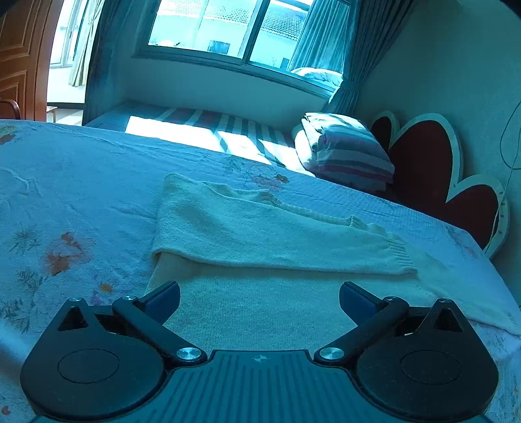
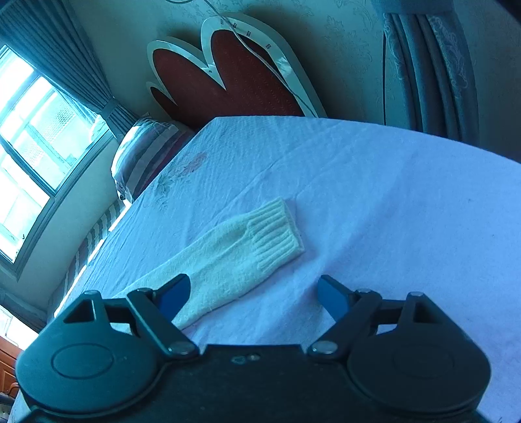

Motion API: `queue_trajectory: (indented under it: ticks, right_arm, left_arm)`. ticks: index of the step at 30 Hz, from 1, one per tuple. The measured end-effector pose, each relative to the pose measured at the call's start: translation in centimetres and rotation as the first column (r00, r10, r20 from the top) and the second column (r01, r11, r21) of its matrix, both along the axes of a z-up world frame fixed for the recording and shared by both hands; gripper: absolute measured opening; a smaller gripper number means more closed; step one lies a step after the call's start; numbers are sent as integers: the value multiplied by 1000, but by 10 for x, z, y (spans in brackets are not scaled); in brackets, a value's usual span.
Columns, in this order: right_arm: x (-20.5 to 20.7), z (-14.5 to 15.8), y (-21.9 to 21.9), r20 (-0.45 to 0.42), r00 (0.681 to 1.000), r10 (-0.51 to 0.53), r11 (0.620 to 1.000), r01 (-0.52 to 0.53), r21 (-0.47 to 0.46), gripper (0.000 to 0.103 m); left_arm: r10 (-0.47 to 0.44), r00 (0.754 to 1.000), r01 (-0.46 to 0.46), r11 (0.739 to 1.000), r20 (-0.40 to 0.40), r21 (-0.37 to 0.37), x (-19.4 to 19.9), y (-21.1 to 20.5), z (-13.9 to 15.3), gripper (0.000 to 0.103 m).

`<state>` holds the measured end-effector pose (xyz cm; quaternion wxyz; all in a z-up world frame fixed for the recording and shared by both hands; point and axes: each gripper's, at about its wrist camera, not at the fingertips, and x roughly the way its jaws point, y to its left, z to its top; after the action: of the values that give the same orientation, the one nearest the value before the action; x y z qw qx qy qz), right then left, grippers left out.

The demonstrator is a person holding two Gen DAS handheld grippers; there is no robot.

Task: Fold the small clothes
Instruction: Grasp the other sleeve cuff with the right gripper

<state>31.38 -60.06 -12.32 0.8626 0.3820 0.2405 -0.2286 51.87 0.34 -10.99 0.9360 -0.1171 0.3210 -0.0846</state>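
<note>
**Two open claws over a cream sweater on the bed**

On the far left of the left claw's view there is a brown wooden door [image 1: 19,58]. Next to it is a big window [image 1: 228,29] with bright light coming in. A blue curtain [image 1: 342,55] hangs at the window's right side.

A bed cover [image 1: 81,182] with faded flowers is spread flat over the bed. The cream sweater [image 1: 260,234] lies on this cover, in the middle of the view. One sleeve is folded across the body of the sweater, and its ribbed cuff [image 1: 402,257] points to the right. The left claw [image 1: 259,297] is right over the near part of the sweater. Its jaws stand wide apart and hold nothing. The sweater shows in the gap between them, but the pads do not press on it.

Farther right, a striped pillow [image 1: 348,149] sits behind the bed cover. Beside it, a red heart-shaped headboard [image 1: 429,162] with a white edge leans at the wall.

In the right claw's view, the sleeve [image 2: 234,257] lies slanted on the cover, with its ribbed cuff at the far end. The right claw [image 2: 254,297] is just over the near end of the sleeve. Its jaws are open wide and grip nothing. The left blue pad [image 2: 176,296] is over the sleeve. I cannot tell if it touches the sleeve. The right blue pad is over bare cover.
</note>
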Motion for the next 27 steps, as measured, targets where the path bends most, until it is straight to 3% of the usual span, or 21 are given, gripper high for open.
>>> queue_trajectory:
  ticks: [2,4,9,10,14,15,17,20,23,27]
  right_arm:
    - [2,0,-3,15,1000,4,1000,-4,-14,85]
    - [7,-3,-7,40,999,22,1000,-22,0,75]
    - [18,-7,-12,88,995,38,999,-41,26,71]
    - [19,-7,-12,97,994,47,998,-51,44,68]
    - [27,-14,-10,115,991,74,989,-87,118,37]
    - [26,-15,-10,109,992,57,991,-69,114,32]
    - [24,-16,-16,127,992,1,990,-20,143,32]
    - [29,-13,-21,102,994,-35,993,23,118,29]
    - [42,-6,-19,0,999,-48,997,48,55,5]
    - [55,18,0,13,1000,-22,1000,22,-18,5]
  left_arm:
    - [16,1000,-16,1000,2,-5,-3,4,3,103]
    - [38,999,-38,999,1,-12,-7,8,4,103]
    - [42,999,-42,999,-7,-19,-18,10,4,103]
    - [38,999,-38,999,-7,-11,-20,8,4,103]
    - [38,999,-38,999,-6,14,-25,8,5,103]
    - [46,999,-46,999,-4,18,-26,10,6,103]
    - [62,998,-62,998,-4,23,-30,17,7,103]
    - [103,995,-103,993,-6,55,-34,34,9,103]
    - [155,988,-154,986,-14,55,-41,63,8,103]
    - [234,972,-233,971,-20,60,-54,110,3,103]
